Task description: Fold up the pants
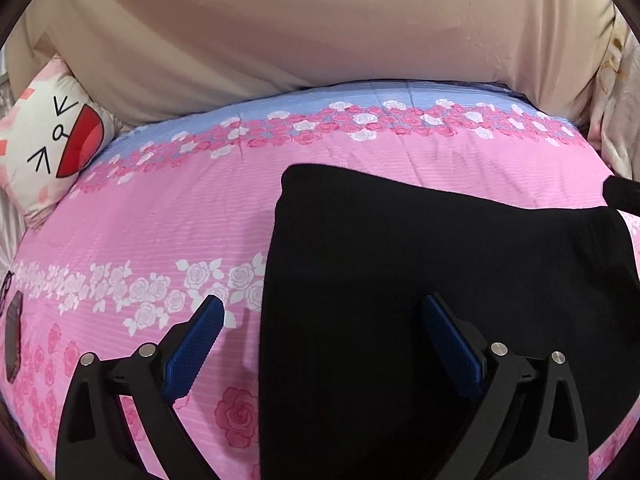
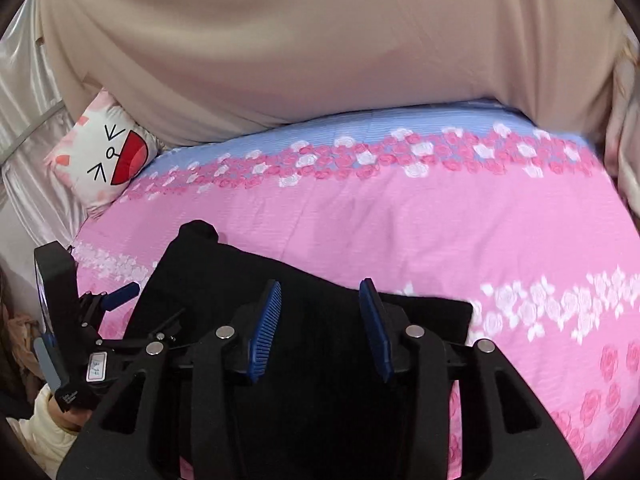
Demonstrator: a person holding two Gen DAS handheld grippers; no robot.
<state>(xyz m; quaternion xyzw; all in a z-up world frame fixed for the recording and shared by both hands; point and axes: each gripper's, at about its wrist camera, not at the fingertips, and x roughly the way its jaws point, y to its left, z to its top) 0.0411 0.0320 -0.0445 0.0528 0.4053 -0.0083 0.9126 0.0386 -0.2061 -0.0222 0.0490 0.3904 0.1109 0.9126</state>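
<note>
The black pants (image 1: 440,240) lie folded into a flat pile on the pink rose-print bedsheet (image 1: 160,232). My left gripper (image 1: 322,302) hovers over the pile's left edge with its jaws wide open. One blue pad is over the sheet, the other is over the black cloth, and nothing is pinched. In the right wrist view the pants (image 2: 224,272) sit below my right gripper (image 2: 320,284). Its blue pads stand apart above the fabric and grip nothing. One finger (image 2: 124,293) of the left gripper shows at the pile's left side.
A cat-face pillow (image 1: 52,148) (image 2: 108,156) leans at the back left. A beige cover (image 1: 320,32) rises along the far side of the bed. Glasses (image 1: 6,288) and a dark flat object (image 1: 12,332) lie at the left edge. A cream sleeve (image 2: 44,424) holds the left gripper.
</note>
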